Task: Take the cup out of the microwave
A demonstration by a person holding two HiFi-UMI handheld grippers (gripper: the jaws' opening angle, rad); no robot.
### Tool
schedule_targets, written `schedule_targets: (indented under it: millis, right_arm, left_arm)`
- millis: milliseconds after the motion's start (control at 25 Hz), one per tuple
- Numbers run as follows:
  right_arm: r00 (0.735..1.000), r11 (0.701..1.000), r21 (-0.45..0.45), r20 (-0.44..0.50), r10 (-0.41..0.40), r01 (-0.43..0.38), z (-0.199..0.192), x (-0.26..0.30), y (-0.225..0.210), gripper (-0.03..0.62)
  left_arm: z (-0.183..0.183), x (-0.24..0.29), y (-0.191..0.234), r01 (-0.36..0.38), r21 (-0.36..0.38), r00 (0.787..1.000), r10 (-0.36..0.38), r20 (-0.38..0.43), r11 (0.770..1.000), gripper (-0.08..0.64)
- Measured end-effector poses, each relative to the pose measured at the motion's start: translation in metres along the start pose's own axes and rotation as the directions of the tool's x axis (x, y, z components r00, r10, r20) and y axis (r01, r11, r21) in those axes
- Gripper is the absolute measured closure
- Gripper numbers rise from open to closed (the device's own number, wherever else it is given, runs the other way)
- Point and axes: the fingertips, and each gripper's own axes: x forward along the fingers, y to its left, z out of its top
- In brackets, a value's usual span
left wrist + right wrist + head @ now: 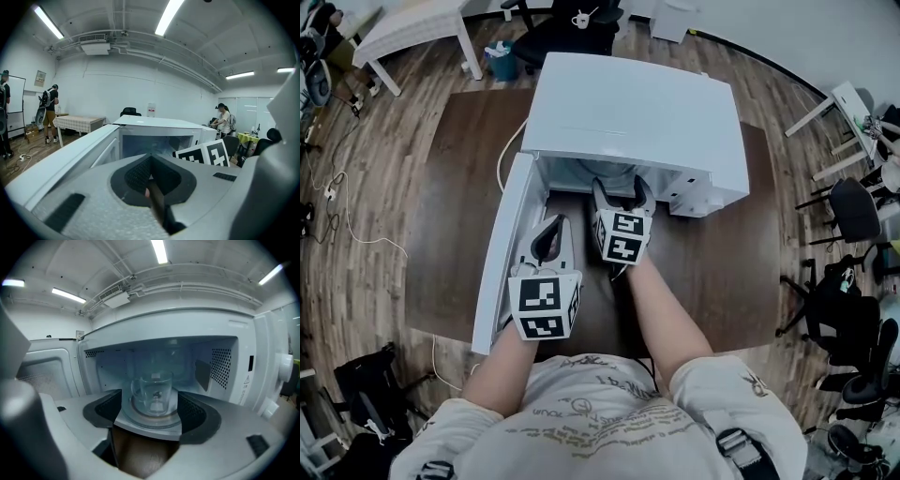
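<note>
Sitting on the round glass turntable (151, 422) inside one boxy white microwave (630, 117), a single clear glass cup (153, 393) faces the right gripper (151, 405), whose jaws are spread and not touching it. The left gripper (550, 238) is clenched on nothing.

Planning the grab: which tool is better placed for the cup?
Right. The right tool is at the microwave mouth, jaws apart, cup straight ahead. The left tool is shut, back beside the door.

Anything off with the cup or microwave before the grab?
Nothing stands out. The glass cup stands upright on the turntable, no spill visible; the microwave door hangs wide open. The right gripper faces the cup, jaws apart.
</note>
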Motion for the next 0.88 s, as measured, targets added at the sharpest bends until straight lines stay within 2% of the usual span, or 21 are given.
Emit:
schedule_targets:
  millis: [160, 520, 880]
  right_arm:
    - [1.000, 0.999, 0.018, 0.006, -0.031, 0.031, 0.002, 0.018, -0.008, 0.244]
    - [0.997, 0.997, 0.002, -0.017, -0.080, 0.080, -0.006, 0.055, -0.008, 0.241]
    - [0.993, 0.993, 0.024, 0.006, -0.116, 0.115, -0.011, 0.077, -0.018, 0.241]
  left_arm:
    - [0.000, -0.001, -0.005, 0.004, -0.007, 1.000, -0.004, 0.025, 1.000, 0.552]
    - [-0.008, 0.000, 0.008, -0.017, -0.003, 1.000, 0.017, 0.003, 1.000, 0.552]
    - [-0.014, 0.003, 0.014, -0.028, 0.004, 0.999, 0.028, -0.018, 1.000, 0.552]
